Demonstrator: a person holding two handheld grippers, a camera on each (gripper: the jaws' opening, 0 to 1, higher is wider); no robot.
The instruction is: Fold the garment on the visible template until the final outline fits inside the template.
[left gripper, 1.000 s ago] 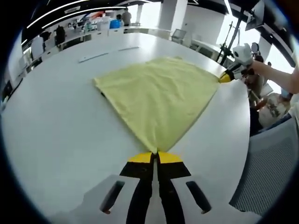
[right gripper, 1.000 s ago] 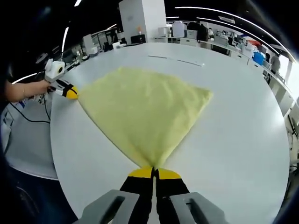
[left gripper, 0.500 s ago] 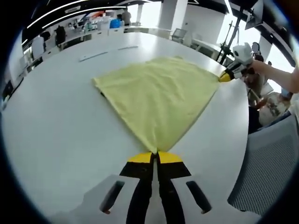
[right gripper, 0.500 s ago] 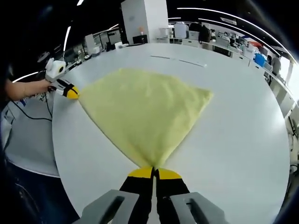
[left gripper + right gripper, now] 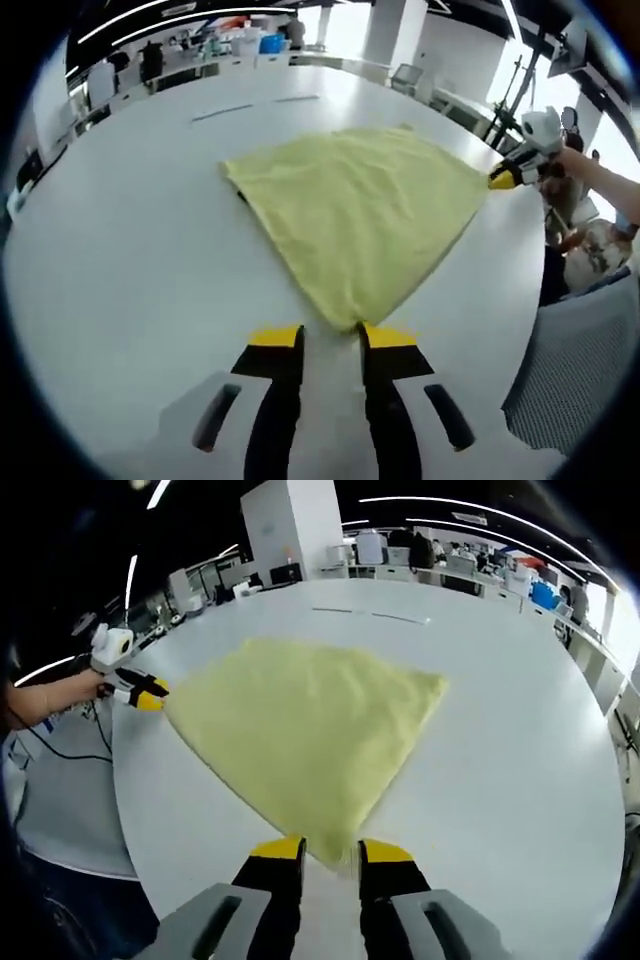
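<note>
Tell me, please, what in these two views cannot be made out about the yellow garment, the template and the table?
- Template: neither view shows an outline around the yellow garment; it may lie underneath.
- Garment type: folded flat in both views, sleeves or collar hidden.
- Thin strips on the white table: too small to identify.
- Table's near edge: cut off behind the left gripper and right gripper.

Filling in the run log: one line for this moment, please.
left tool: open, corner released | right tool: open, corner released | yellow cloth: flat on white table | template: cannot tell
</note>
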